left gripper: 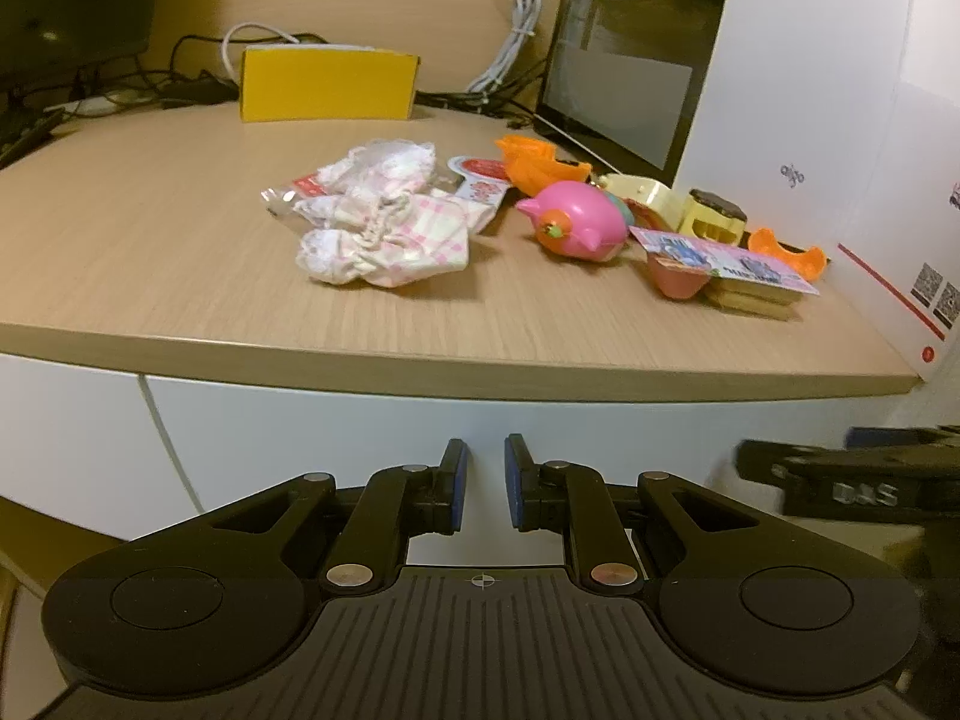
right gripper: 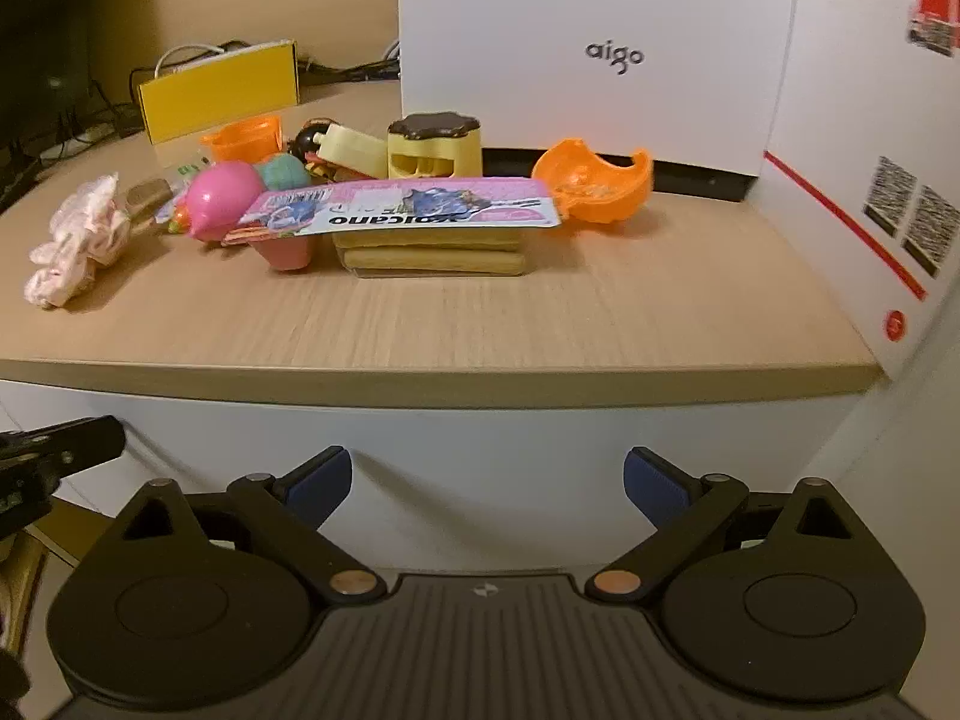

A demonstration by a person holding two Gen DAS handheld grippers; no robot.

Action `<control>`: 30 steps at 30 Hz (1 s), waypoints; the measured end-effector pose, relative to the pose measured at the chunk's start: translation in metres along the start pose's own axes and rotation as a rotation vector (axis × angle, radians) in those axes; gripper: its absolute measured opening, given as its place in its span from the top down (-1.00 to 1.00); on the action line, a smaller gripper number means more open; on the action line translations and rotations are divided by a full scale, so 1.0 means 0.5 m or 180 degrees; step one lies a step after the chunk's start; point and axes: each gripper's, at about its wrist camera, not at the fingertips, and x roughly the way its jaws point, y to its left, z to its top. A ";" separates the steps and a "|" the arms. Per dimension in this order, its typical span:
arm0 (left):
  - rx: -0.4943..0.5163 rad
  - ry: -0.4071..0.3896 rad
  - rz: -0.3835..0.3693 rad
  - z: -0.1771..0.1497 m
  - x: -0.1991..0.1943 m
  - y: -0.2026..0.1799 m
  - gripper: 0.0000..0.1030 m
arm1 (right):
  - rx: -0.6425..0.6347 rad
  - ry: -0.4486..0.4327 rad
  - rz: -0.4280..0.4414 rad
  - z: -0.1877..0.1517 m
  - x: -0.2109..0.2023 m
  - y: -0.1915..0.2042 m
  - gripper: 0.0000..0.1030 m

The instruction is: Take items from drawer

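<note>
Nearest, the left gripper [left gripper: 483, 489] hovers in front of a white cabinet front [left gripper: 360, 420], its blue-padded fingers drawn close with a narrow gap and nothing between them; the right gripper [right gripper: 487, 489] hangs beside it with fingers spread wide, empty. No open drawer can be made out. Above runs the edge of a pale wood-grain tabletop [right gripper: 420, 324]. On it lie the items: a snack pack [right gripper: 420, 228] with biscuits, a pink round toy [left gripper: 570, 219], a pink-and-white cloth bundle [left gripper: 372, 228], orange plastic pieces [right gripper: 594, 186] and a cream toy block [right gripper: 435, 147]. Behind stand a white box [right gripper: 600, 30], a yellow box [left gripper: 327, 84] and tangled cables [left gripper: 510, 42] against a beige wall.
</note>
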 end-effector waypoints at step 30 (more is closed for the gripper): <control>0.0234 -0.0080 0.0481 -0.108 -0.385 -0.219 0.71 | -0.0131 -0.0305 0.0240 -0.158 -0.400 -0.062 -0.93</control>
